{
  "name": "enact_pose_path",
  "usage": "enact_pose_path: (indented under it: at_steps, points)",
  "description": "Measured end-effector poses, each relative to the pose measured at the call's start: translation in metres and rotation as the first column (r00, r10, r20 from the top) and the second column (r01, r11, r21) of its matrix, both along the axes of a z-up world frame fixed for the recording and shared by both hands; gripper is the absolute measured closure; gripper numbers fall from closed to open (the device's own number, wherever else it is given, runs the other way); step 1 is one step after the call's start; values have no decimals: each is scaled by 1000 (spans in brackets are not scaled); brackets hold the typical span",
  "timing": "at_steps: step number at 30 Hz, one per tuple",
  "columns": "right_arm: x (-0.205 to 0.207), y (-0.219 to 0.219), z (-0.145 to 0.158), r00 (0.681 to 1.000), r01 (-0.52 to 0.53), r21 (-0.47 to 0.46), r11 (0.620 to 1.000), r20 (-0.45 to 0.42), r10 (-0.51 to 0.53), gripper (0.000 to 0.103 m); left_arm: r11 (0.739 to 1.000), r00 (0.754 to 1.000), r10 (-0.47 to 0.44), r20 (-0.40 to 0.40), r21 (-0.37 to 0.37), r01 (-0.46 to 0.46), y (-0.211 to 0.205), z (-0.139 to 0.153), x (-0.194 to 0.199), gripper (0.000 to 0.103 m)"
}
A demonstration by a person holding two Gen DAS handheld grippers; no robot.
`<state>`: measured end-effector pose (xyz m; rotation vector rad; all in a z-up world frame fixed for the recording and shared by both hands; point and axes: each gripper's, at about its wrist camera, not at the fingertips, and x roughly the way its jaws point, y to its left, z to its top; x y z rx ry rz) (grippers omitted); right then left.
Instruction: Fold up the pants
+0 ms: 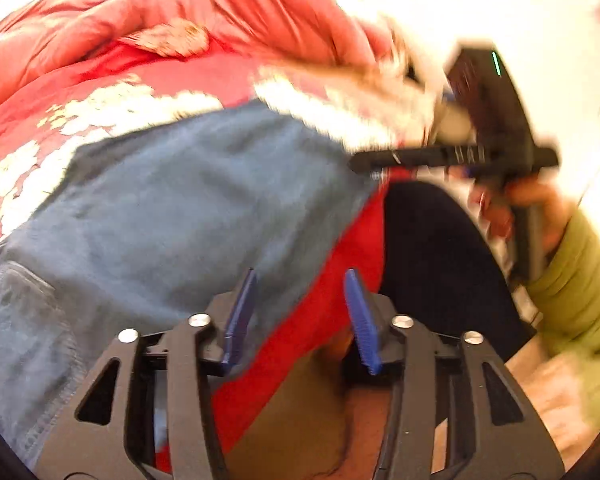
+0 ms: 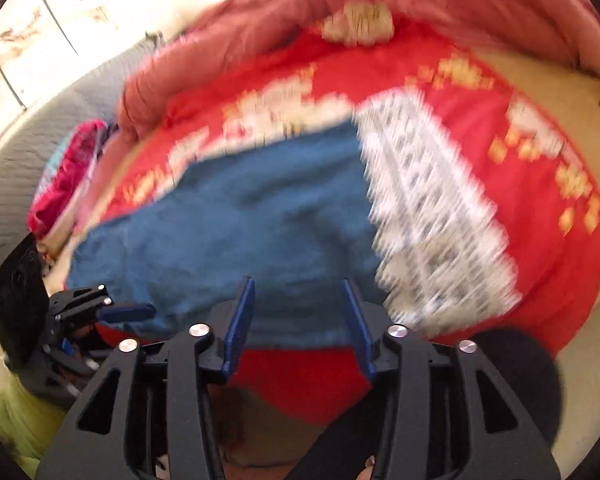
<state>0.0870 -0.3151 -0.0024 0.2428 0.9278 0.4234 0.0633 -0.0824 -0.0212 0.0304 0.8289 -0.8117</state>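
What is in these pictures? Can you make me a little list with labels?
place: red flowered bedspread
clothing: blue pants lying on the bedspread
other cloth: white patterned cloth beside the pants
behind: bunched pink blanket
left gripper: open, empty
right gripper: open, empty
person: green sleeve

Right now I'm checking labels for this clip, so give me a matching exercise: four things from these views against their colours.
Things:
1. pants
2. bedspread
3. sleeve
4. gripper fingers

Colours:
A. olive green
B. red with pale flowers
C. bright blue
D. dull grey-blue

Pairs: 1-D, 2-B, 3-A, 4-C
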Motion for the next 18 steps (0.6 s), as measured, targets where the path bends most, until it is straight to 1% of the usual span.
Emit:
enact_pose_path:
  at_steps: [1, 2, 3, 4, 5, 8, 9, 11, 12, 14, 15, 17, 18]
  points:
    - [2, -6, 5, 1000, 10, 1, 1000, 16, -10, 56, 999, 1000, 26, 4, -22, -26, 7, 6, 5, 63]
    - [5, -11, 10, 999, 23, -1, 1000, 35, -23, 56, 998, 998, 58, 15, -28, -57, 13, 13, 11, 62]
    - [11, -19, 17, 998, 38, -6, 999, 57, -37, 56, 994, 994, 105, 29, -15, -105, 19, 20, 21, 61]
    - [18, -24, 21, 997, 49, -10, 999, 67, -48, 56, 991, 991, 131, 25, -9, -131, 23, 24, 29, 61]
    - [28, -29, 24, 996, 62, -16, 998, 71, -61, 56, 989, 988, 151, 15, -3, -151, 26, 26, 36, 59]
    - [55, -38, 28, 995, 74, -33, 997, 71, -71, 56, 969, 971, 238, -25, 74, -235, 32, 32, 74, 56]
    - [65, -39, 28, 995, 79, -41, 996, 63, -77, 56, 963, 963, 264, -48, 73, -260, 35, 34, 90, 56]
    - [87, -38, 27, 996, 69, -50, 996, 53, -66, 56, 951, 947, 309, -92, 50, -305, 46, 39, 119, 56]
    - [96, -41, 26, 997, 71, -56, 996, 46, -68, 56, 948, 943, 319, -96, 39, -317, 51, 40, 130, 56]
    - [118, -45, 22, 997, 71, -65, 995, 25, -69, 56, 947, 939, 318, -127, 0, -321, 59, 38, 149, 55]
    - [129, -47, 18, 997, 76, -72, 995, 8, -75, 56, 945, 934, 317, -162, -34, -326, 67, 32, 162, 55]
    - [144, -48, 11, 997, 69, -74, 995, -16, -70, 56, 936, 925, 337, -179, -42, -349, 80, 20, 171, 55]
    - [151, -48, 7, 997, 66, -71, 995, -33, -68, 56, 935, 924, 338, -176, -46, -351, 83, 18, 171, 55]
